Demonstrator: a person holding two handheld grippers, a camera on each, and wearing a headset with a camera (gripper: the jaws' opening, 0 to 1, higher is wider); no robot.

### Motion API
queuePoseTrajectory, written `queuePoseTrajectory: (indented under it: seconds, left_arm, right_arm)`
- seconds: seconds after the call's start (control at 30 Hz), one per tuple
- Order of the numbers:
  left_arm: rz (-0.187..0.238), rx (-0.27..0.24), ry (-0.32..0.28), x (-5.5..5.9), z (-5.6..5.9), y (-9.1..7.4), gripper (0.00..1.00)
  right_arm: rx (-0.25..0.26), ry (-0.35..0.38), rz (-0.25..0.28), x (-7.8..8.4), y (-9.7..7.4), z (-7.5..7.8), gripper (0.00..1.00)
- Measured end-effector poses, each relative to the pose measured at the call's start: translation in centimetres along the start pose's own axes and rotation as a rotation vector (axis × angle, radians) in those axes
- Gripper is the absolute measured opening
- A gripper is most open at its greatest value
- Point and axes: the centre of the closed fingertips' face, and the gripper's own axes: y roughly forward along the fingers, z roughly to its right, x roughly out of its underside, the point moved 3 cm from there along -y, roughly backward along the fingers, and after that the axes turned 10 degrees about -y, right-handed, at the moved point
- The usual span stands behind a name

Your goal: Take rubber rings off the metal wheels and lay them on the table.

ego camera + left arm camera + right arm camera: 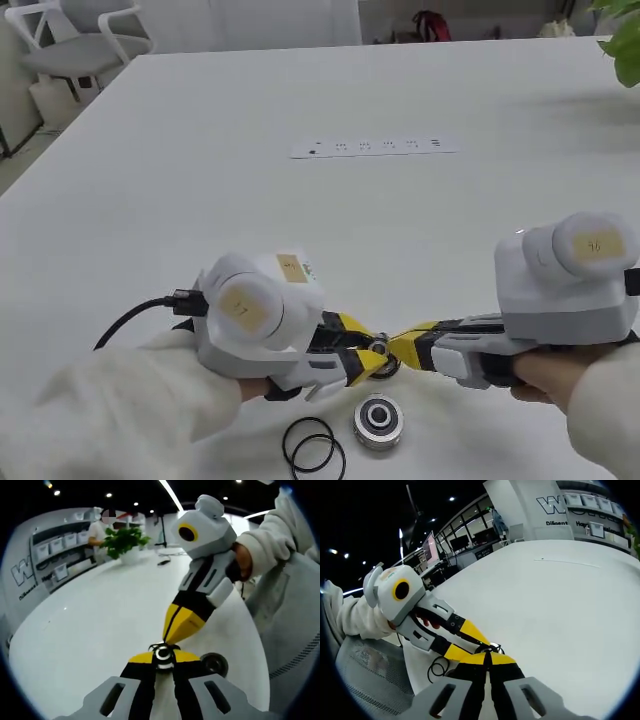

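1. Head view: the left gripper (365, 358) and right gripper (393, 352) are meeting tip to tip over the near edge of the table (300, 200), each carried in a sleeved hand. Their yellow jaws are closing in from either side on the held wheel (382, 368). A loose wheel (379, 420) is lying flat just in front of the held wheel, and two black rings (312, 446) are lying overlapped beside the loose wheel, to the held wheel's near left.

2. Left gripper view: the left gripper (164, 657) is clenching the held wheel (162, 653) between its jaws. The right gripper (167, 638) is coming down on the held wheel from above, jaws pressed to a point and pinching a thin black ring (155, 645) at its rim. The loose wheel (215, 664) is sitting just right of the held wheel.

3. Right gripper view: the right gripper (488, 659) is showing its jaws squeezed together, touching the left gripper (481, 643) at the held wheel. The rings (437, 670) are lying on the table left of it.
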Motion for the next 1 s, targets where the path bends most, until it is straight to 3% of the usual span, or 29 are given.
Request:
queuePoseTrajectory:
  seconds: [0.33, 0.4, 0.43, 0.5, 0.57, 0.77, 1.0]
  left_arm:
    - [0.001, -0.002, -0.001, 0.0, 0.1, 0.0, 0.14]
    - [0.002, -0.003, -0.001, 0.0, 0.1, 0.0, 0.14]
    - [0.002, -0.003, -0.002, 0.0, 0.1, -0.1, 0.14]
    - [0.004, -0.005, -0.005, 0.0, 0.1, -0.1, 0.14]
    - [0.005, -0.007, -0.006, 0.0, 0.2, -0.1, 0.14]
    - [-0.004, -0.025, -0.003, -0.1, 0.3, -0.1, 0.14]
    - [-0.03, -0.039, 0.047, -0.1, 0.4, -0.2, 0.14]
  right_arm:
    - [-0.011, -0.016, 0.011, -0.4, -0.1, -0.3, 0.0]
    - [-0.036, -0.015, 0.037, -0.9, -0.2, -0.8, 0.0]
    - [-0.057, 0.003, 0.089, -2.0, -0.3, -1.2, 0.0]
    - [-0.003, -0.063, 0.029, -1.3, -0.2, -0.5, 0.0]
    - [-0.023, -0.045, 0.03, -1.1, -0.1, -0.8, 0.0]
    - [-0.007, -0.045, 0.016, -0.7, -0.1, -0.2, 0.0]
    - [0.003, -0.038, 0.002, -0.1, -0.2, 0.3, 0.0]
